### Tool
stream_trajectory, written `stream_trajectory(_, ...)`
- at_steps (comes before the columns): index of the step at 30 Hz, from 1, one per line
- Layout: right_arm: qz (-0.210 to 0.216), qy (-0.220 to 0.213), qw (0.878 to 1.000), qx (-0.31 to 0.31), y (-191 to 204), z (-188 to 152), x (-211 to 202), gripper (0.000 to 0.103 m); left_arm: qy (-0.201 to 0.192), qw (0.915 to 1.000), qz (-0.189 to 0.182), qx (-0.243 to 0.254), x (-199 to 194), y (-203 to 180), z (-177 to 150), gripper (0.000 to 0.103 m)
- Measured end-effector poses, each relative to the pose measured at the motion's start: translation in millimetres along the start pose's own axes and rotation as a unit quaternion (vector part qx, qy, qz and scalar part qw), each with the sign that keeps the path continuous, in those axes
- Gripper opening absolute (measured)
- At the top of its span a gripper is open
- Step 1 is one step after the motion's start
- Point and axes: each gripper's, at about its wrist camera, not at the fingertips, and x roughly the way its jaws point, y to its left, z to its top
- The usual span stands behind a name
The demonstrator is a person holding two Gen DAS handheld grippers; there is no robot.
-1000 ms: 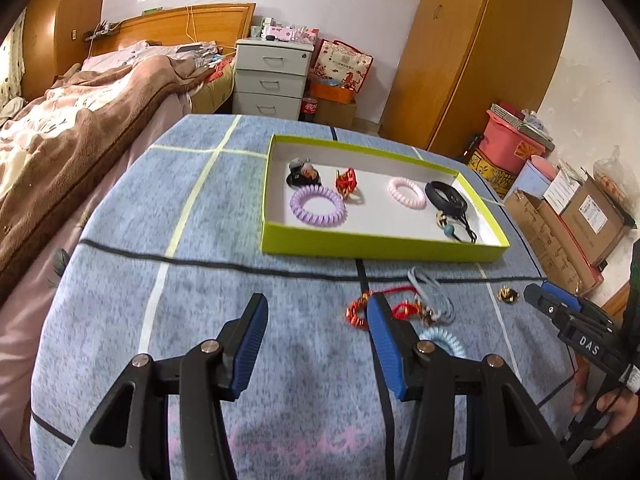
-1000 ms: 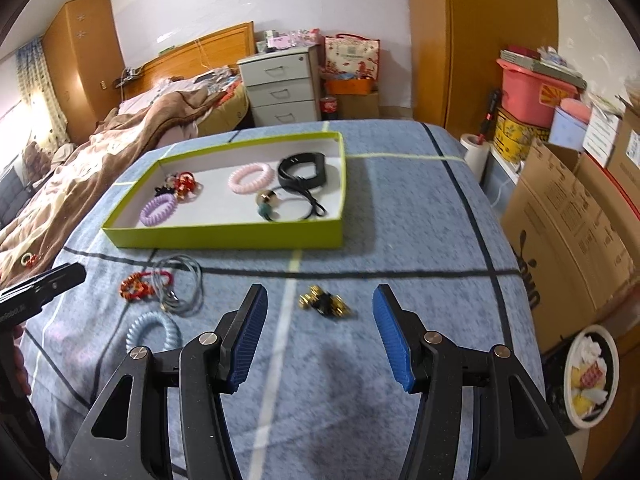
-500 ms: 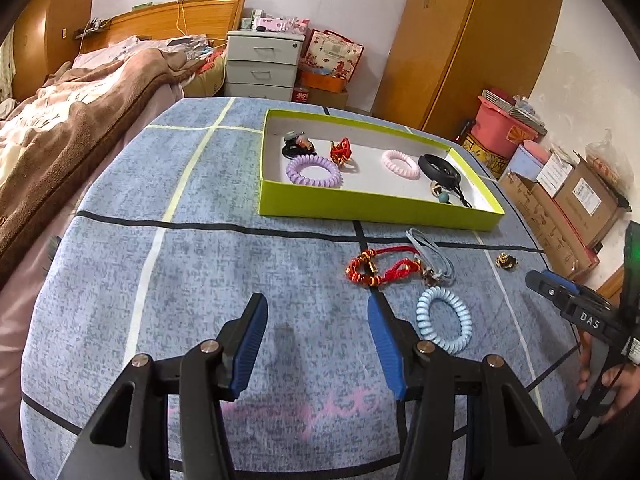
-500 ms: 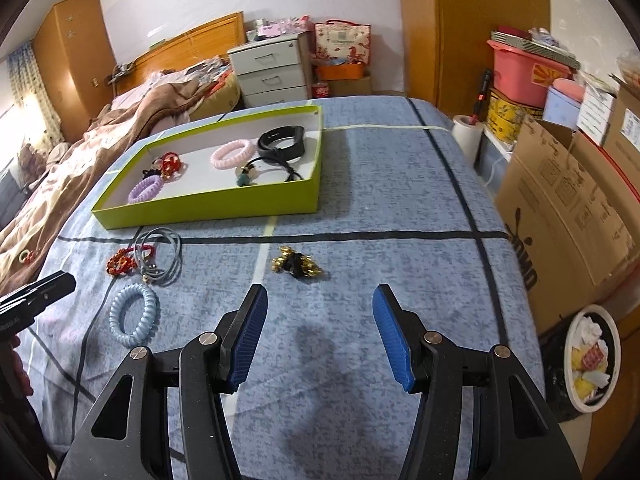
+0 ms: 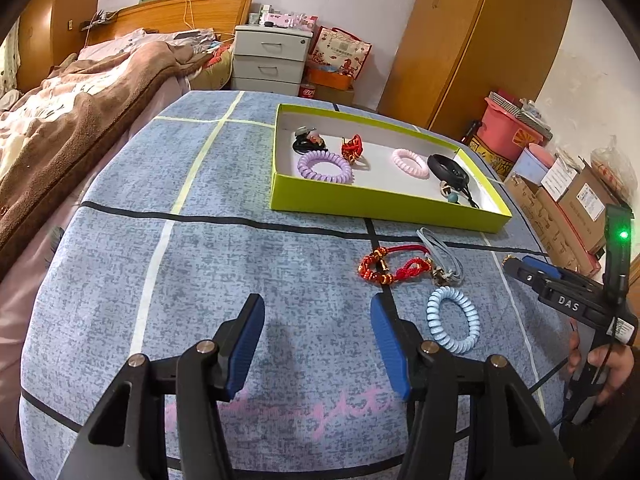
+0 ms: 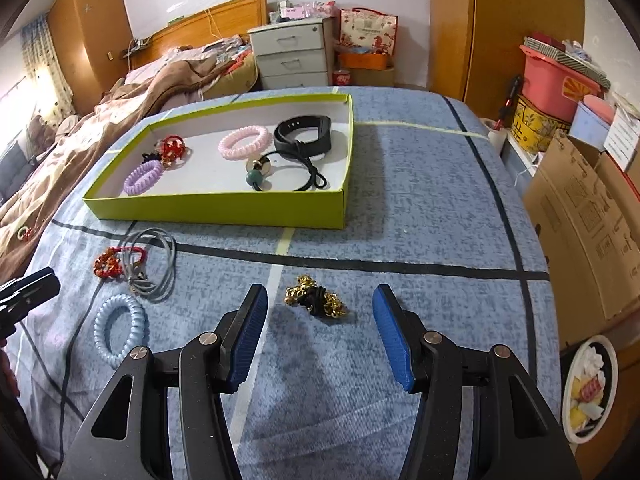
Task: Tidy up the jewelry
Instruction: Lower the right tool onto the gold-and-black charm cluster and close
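- Four loose pieces lie on the blue checked surface [image 6: 420, 200], outside the green tray [image 6: 224, 210] that sits in the upper middle of both views.
- In the right wrist view, a gold and black bracelet [image 6: 316, 300] lies bunched at lower centre, just ahead of the right gripper [image 6: 318, 334]. Its fingers are spread wide with nothing between them.
- This bracelet looks light, limp and lumpy. It will probably sag and slip, so the best hold is likely across the thick middle of the bunch, not on a trailing end.
- In the left wrist view, a pale blue coil hair tie [image 5: 454, 322] lies at lower right, just beside the left gripper [image 5: 318, 346]. Its jaws have just been opening, and nothing is between them.
- The coil looks springy and soft. A pinch across one side of the ring should do.
- A red beaded bracelet [image 5: 390, 268] and a grey cord [image 5: 444, 254] touch each other at centre right, above the coil. They may drag together if lifted.
- The tray already holds a purple coil, a pink coil, a black band and other small pieces.
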Motion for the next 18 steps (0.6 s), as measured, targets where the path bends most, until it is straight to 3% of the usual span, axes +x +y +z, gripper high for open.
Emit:
stream_trajectory(5, 0.0, -0.002, 1.0, -0.005, 1.4, 0.4, 1.1, 0.055, 0.007, 1.0, -0.001, 0.002, 4.4, -1.6, 1.3, 0.057)
stream_trajectory(8, -0.006, -0.002, 1.0, -0.008, 2.0, 1.6, 1.3, 0.038, 0.009, 0.9999, -0.002, 0.004, 6.5, -2.8, 2.1, 0.057)
stream_trajectory(13, -0.016, -0.002, 1.0, -0.016, 3.4, 0.9, 0.3, 0.022, 0.013, 0.9998, -0.008, 0.012, 10.5, -7.4, 2.3, 0.057)
stream_trajectory(18, -0.013, -0.004, 1.0, -0.008, 0.0, 0.5, -0.6, 0.02, 0.018, 0.9995, -0.009, 0.022, 15.0, -12.9, 4.2, 0.057)
